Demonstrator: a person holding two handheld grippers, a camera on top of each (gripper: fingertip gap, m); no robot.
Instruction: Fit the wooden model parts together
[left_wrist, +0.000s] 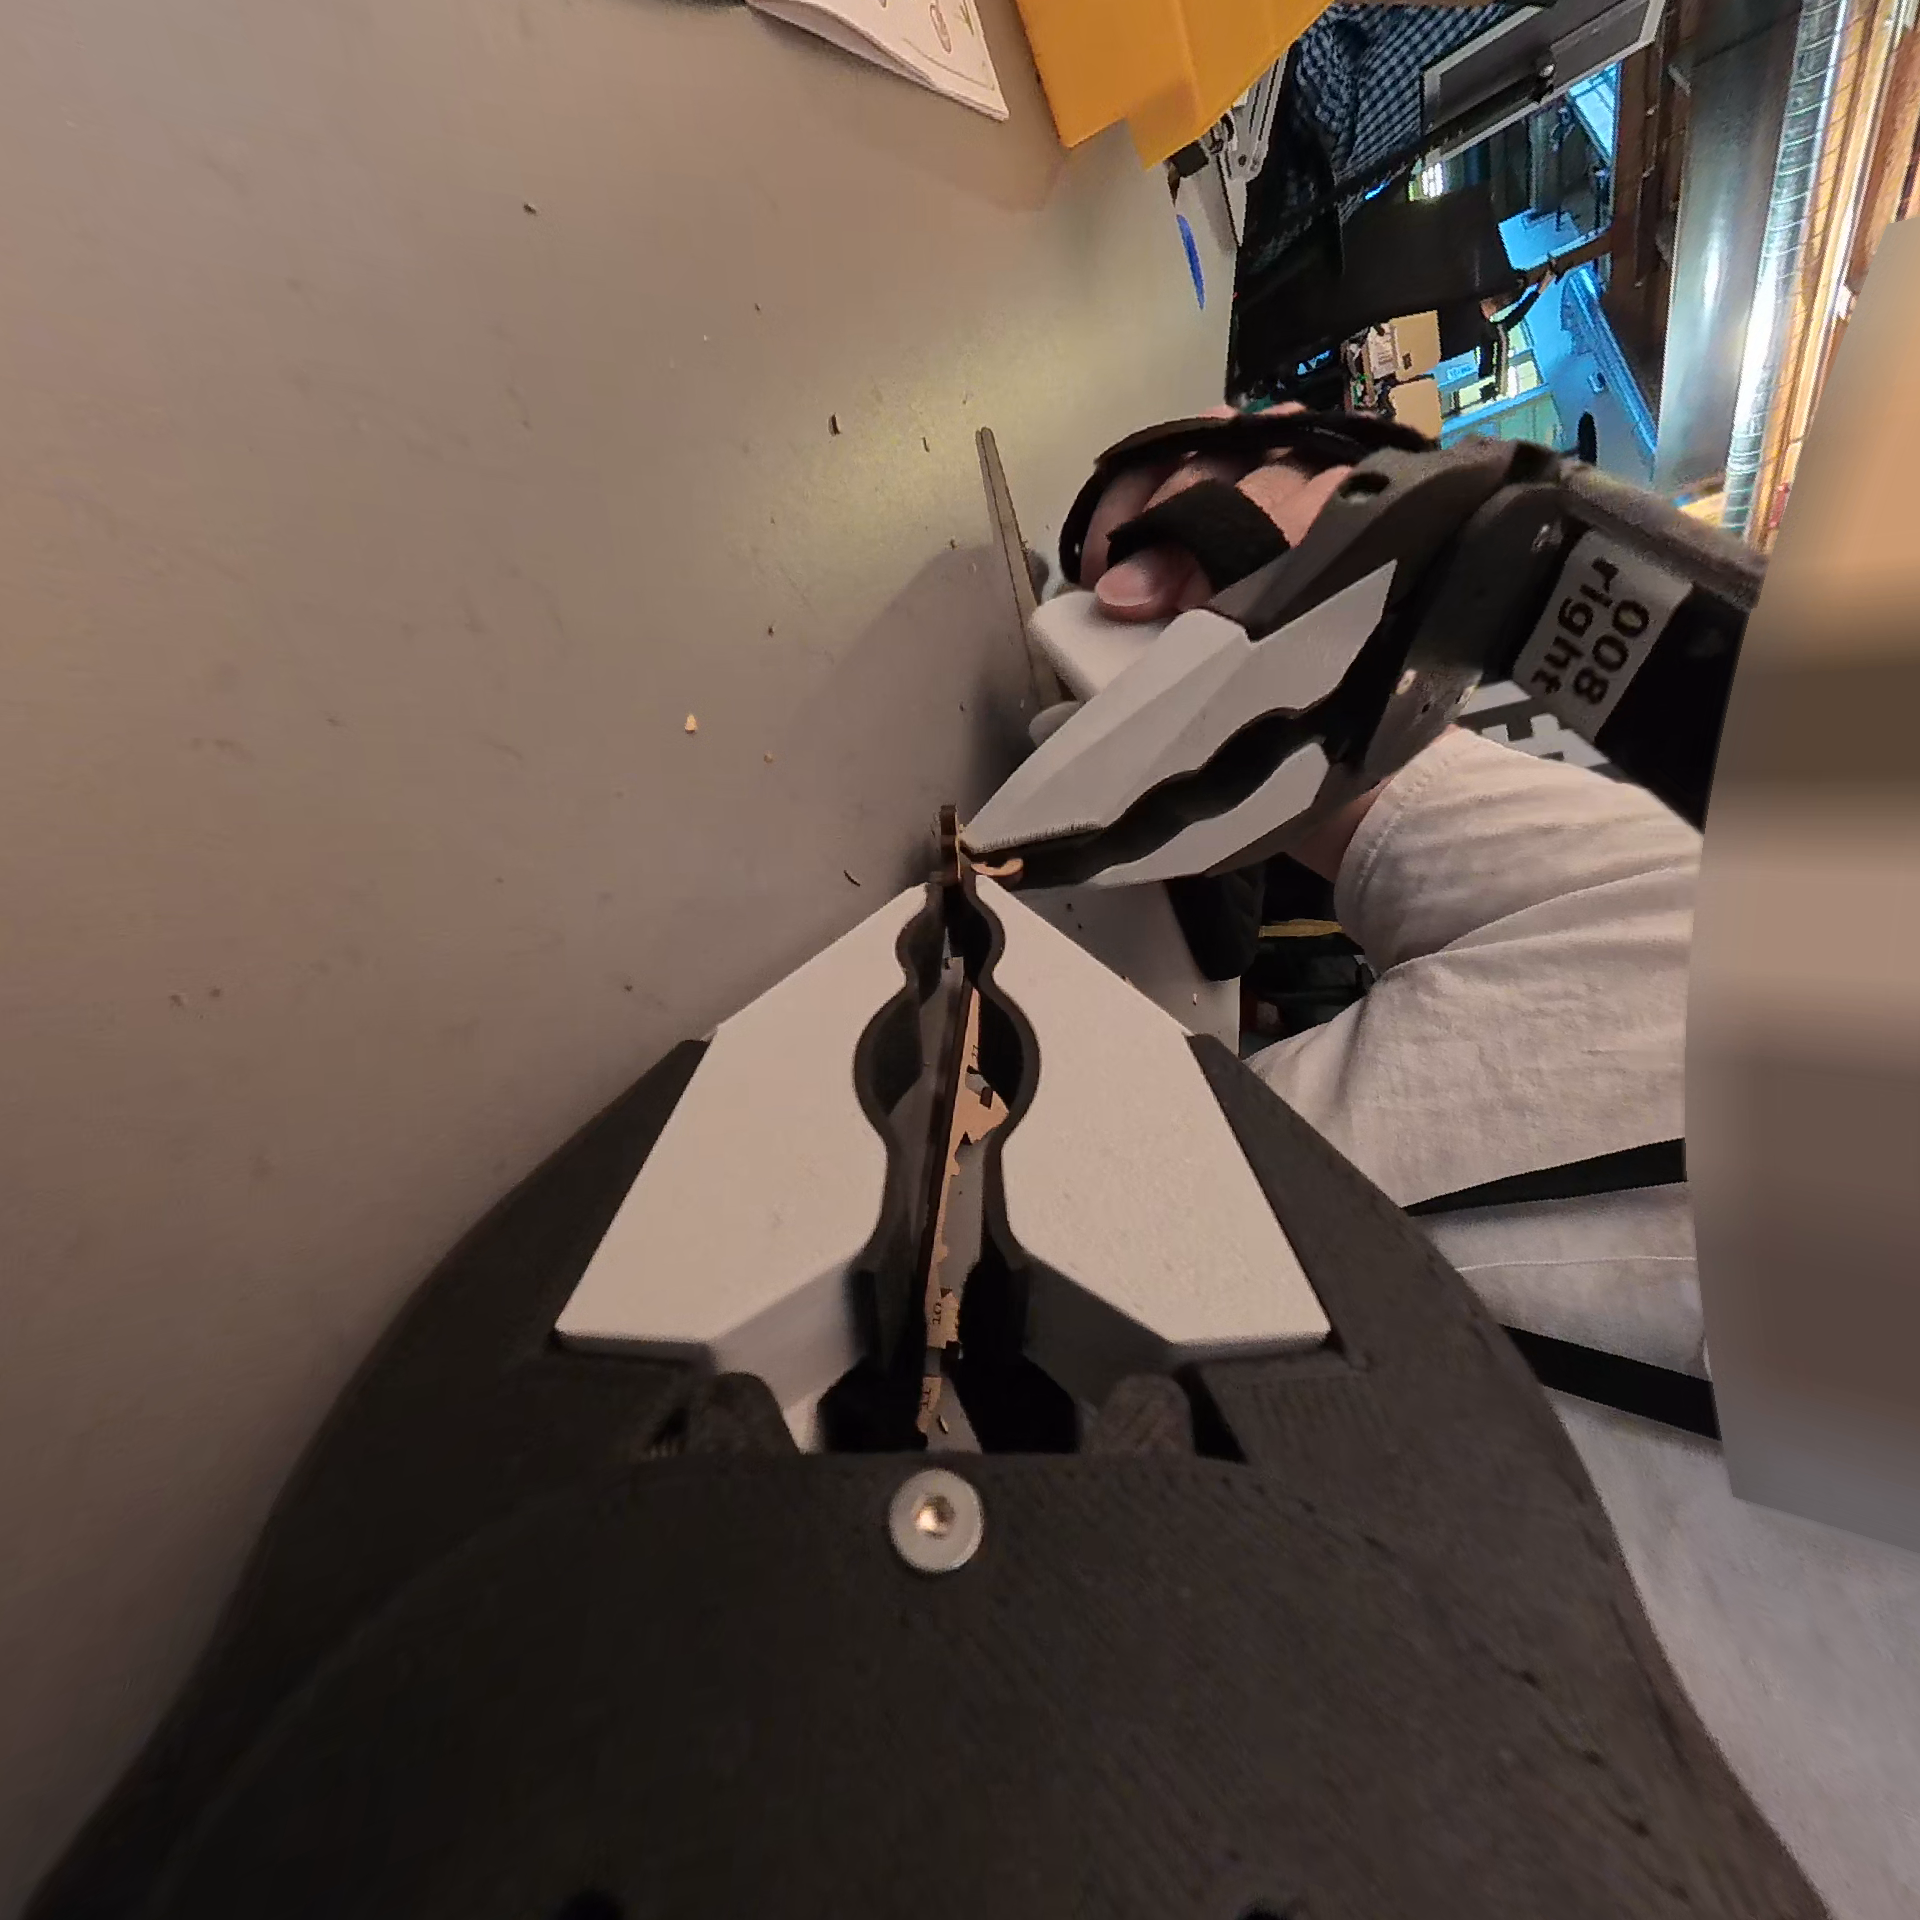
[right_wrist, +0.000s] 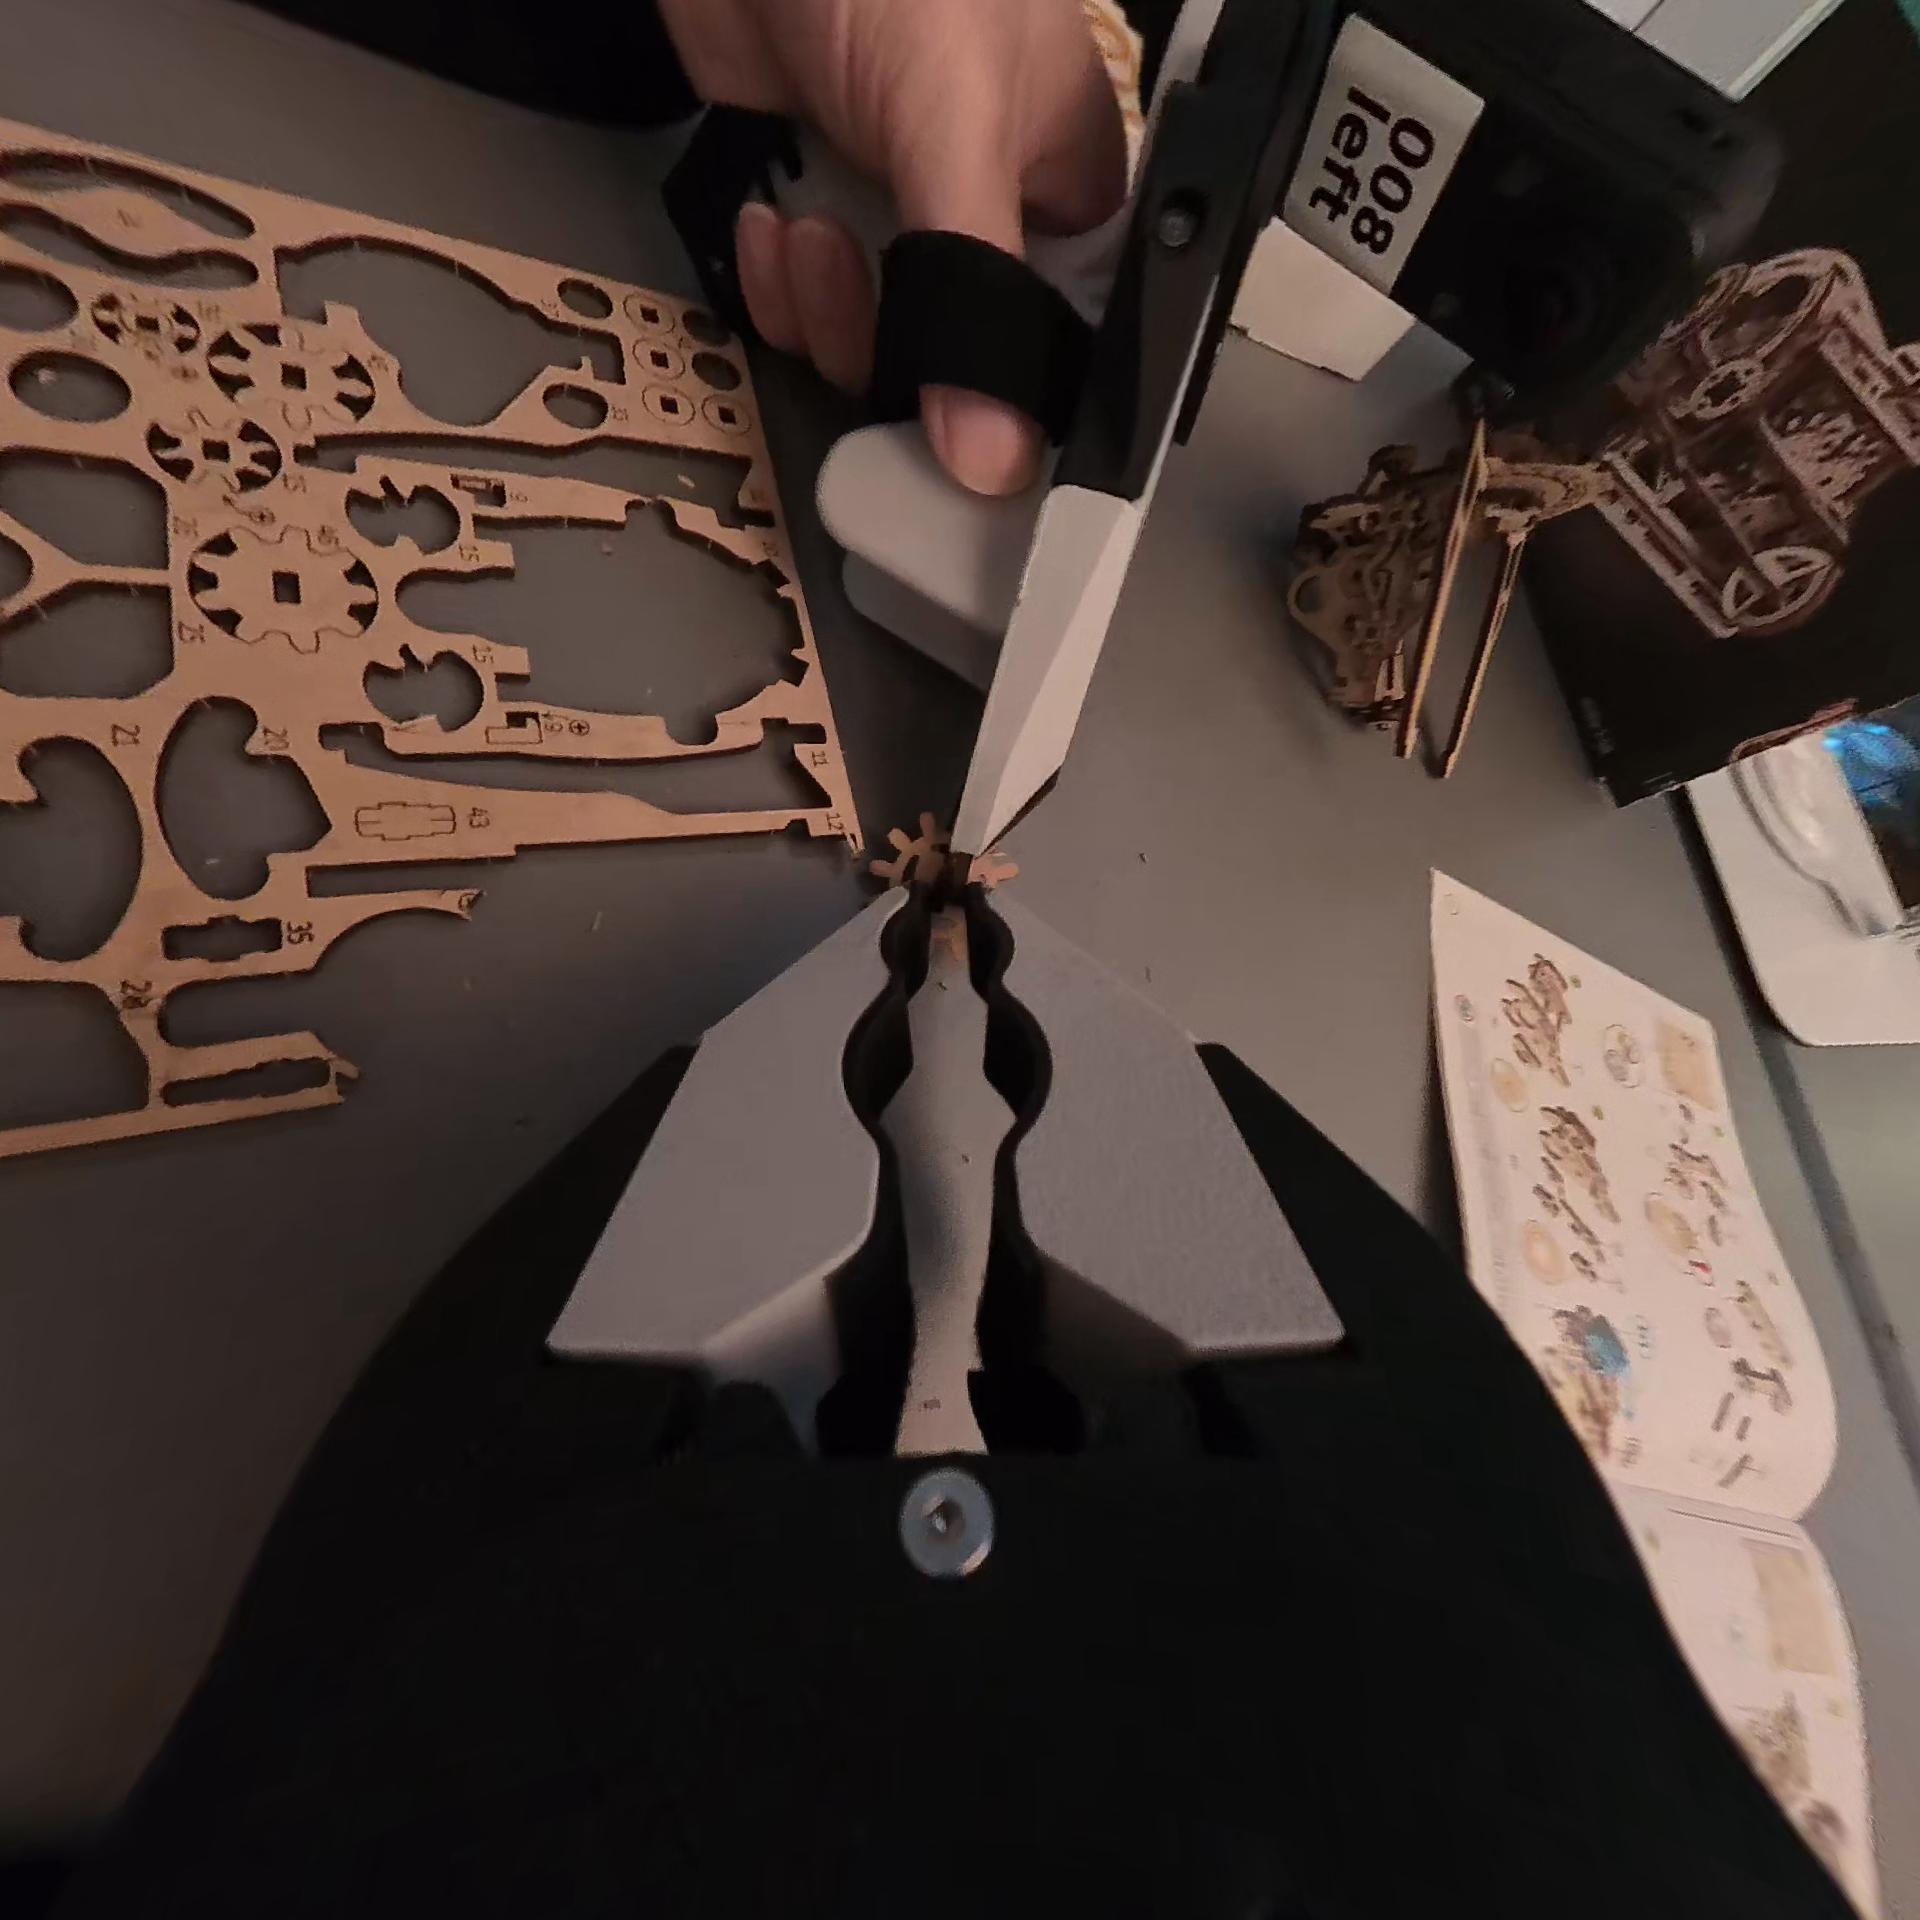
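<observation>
While tips meet | left gripper (left_wrist: 951, 883) clamps flat wooden piece (left_wrist: 948, 1143) | right gripper (right_wrist: 940, 904) pinches small gear (right_wrist: 914, 857)

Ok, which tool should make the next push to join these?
Probably right: the right tool pinches the small wooden piece at its tips, against the flat wooden part that the left tool clamps edge-on, so left can brace.

A thin, flat, pale plywood strip with notched, toothed edges (left_wrist: 951, 1195) stands on edge, its burnt dark cut edge facing the left wrist camera and its tip reaching forward. At that tip sits a small tan wooden gear with short radial teeth (right_wrist: 914, 852), touching a second, smaller toothed wooden piece (right_wrist: 995, 864) just beside it. All three hang just above the grey table, which is strewn with wood crumbs.
</observation>
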